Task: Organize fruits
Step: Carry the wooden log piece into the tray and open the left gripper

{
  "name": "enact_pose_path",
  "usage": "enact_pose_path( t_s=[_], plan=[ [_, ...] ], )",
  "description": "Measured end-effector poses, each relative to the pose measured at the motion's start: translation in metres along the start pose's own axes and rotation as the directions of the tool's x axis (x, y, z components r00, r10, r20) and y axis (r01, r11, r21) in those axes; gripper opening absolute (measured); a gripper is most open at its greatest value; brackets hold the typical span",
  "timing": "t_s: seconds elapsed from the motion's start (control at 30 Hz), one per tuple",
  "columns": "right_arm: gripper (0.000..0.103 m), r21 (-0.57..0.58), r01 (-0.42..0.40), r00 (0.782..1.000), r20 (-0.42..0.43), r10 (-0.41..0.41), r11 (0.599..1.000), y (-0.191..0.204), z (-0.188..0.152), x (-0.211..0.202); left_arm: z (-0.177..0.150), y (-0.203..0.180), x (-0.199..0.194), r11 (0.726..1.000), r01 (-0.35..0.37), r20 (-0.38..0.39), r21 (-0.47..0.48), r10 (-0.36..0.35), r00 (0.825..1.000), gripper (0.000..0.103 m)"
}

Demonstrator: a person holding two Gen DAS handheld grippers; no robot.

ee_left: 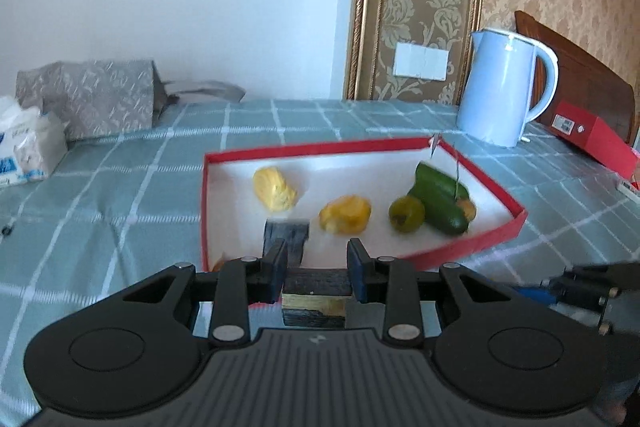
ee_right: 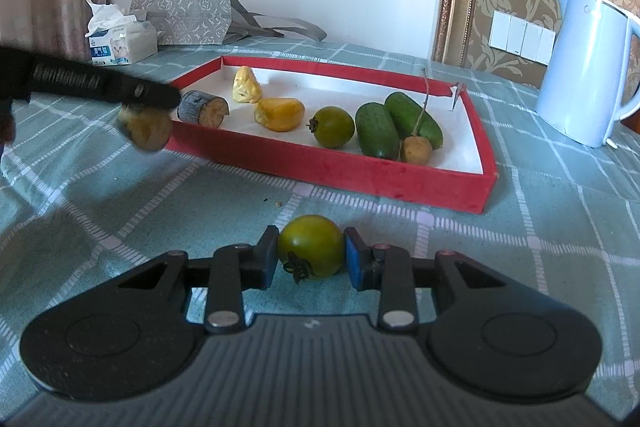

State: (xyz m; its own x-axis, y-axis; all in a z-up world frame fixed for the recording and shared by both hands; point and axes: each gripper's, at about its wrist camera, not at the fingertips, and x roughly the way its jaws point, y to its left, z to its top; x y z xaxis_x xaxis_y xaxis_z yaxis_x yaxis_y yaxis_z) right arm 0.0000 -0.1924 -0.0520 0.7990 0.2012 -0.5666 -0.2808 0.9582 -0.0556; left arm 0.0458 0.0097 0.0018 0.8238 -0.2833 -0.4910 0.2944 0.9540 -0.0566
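Note:
A red tray with a white floor holds two yellow fruit pieces, a green tomato, two green cucumbers, a small brown fruit and a dark-skinned cut stalk piece. My left gripper is shut on a second dark-skinned stalk piece, held above the tray's near left corner; the right wrist view shows it under the left gripper's fingers. My right gripper is shut on a green tomato just above the checked cloth, in front of the tray.
A light blue kettle stands right of the tray. A tissue pack and a grey patterned bag sit at the back left. A red box lies behind the kettle. The teal checked tablecloth covers the table.

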Motion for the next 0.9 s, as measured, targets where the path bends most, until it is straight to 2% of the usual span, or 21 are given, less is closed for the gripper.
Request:
enact_pose_path(
  t_s=[0.17,0.3,0.6,0.8,0.87,0.9],
  plan=[
    [0.032,0.0,0.0,1.0,-0.001,0.0,1.0,0.0,0.0,0.001,0.03,-0.013,0.012,0.999,0.019,0.027,0.036,-0.02,0.999,0.031],
    [0.032,0.0,0.0,1.0,-0.001,0.0,1.0,0.0,0.0,0.001,0.043,-0.026,0.038,0.998,0.009,0.007,0.058,-0.009,1.0,0.031],
    [0.032,0.0,0.0,1.0,-0.002,0.0,1.0,0.0,0.001,0.001,0.036,-0.037,0.088,0.996,-0.034,-0.067,0.086,0.04,0.997,0.031],
    [0.032,-0.001,0.001,1.0,-0.002,-0.001,1.0,0.0,0.001,0.001,0.035,-0.039,0.092,0.993,-0.053,-0.056,0.108,0.06,0.997,0.033],
    [0.032,-0.002,0.002,1.0,-0.002,-0.002,1.0,0.001,0.0,0.001,0.034,-0.039,0.091,0.989,-0.095,-0.044,0.117,0.101,0.994,0.044],
    [0.032,-0.002,0.002,1.0,-0.002,-0.002,1.0,0.001,0.001,0.001,0.032,-0.037,0.089,0.987,-0.111,-0.032,0.117,0.115,0.993,0.055]
  ],
)
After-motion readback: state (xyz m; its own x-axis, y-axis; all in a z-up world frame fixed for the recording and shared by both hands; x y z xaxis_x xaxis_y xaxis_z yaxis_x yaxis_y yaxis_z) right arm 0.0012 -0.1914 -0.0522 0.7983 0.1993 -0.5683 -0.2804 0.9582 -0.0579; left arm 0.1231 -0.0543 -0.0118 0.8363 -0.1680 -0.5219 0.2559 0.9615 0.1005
